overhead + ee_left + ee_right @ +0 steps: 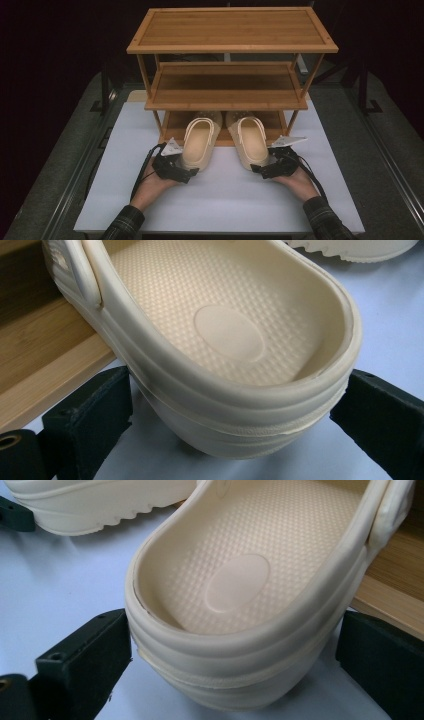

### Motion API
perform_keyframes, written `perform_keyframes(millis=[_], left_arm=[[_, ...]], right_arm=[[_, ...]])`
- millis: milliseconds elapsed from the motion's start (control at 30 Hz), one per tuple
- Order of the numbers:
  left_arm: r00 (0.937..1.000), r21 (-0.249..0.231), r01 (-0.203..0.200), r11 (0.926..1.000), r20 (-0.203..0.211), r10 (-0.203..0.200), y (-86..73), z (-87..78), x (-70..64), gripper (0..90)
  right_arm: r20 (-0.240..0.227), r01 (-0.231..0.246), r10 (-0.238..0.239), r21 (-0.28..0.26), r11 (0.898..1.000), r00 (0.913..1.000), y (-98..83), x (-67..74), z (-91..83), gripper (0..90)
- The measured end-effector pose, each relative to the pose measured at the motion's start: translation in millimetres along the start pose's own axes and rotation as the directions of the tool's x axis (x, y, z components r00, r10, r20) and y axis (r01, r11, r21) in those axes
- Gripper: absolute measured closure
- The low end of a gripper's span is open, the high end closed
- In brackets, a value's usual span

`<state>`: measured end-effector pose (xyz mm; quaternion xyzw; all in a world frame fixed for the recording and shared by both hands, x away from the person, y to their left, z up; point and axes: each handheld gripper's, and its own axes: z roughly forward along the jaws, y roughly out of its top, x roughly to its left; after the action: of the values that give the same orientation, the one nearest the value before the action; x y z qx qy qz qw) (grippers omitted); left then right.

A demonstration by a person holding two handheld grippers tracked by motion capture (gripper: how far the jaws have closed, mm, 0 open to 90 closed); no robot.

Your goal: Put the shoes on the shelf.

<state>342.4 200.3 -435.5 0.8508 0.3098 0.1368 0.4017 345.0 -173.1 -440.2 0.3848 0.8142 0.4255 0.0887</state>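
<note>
Both cream foam clogs, left clog [199,141] and right clog [251,142], lie toes on the bamboo rack's [232,30] bottom shelf, heels on the white table [225,200]. Left gripper [235,425] and right gripper [235,665] straddle the ribbed heels, released. We judge: clamp next, then lift.

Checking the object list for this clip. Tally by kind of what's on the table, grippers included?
Cream clogs: 2, left clog, right clog
Wooden shoe rack: 1, three shelves
Grippers: 2, left gripper at the left clog's heel, right gripper at the right clog's heel
White table mat: 1
Total: 6
</note>
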Motion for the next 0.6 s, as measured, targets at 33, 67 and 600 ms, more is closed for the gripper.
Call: perform_keyframes(millis=[33,67,600], left_arm=[[1.0,0.004,-0.004,1.0,0.001,0.004,0.9,0.4,0.2,3.3],[1.0,0.001,-0.001,1.0,0.002,0.001,1.6,1.8,-0.4,3.3],[1.0,-0.013,0.004,0.9999,0.001,-0.004,20.4,27.4,-12.2,4.1]], right_arm=[[-0.008,-0.006,0.006,-0.002,1.0,1.0,0.7,0.0,0.7,1.4],[-0.014,-0.007,0.007,-0.004,1.0,0.9999,1.5,0.0,1.4,1.3],[0.009,0.024,-0.024,-0.013,1.0,0.9997,17.2,16.4,21.5,3.4]])
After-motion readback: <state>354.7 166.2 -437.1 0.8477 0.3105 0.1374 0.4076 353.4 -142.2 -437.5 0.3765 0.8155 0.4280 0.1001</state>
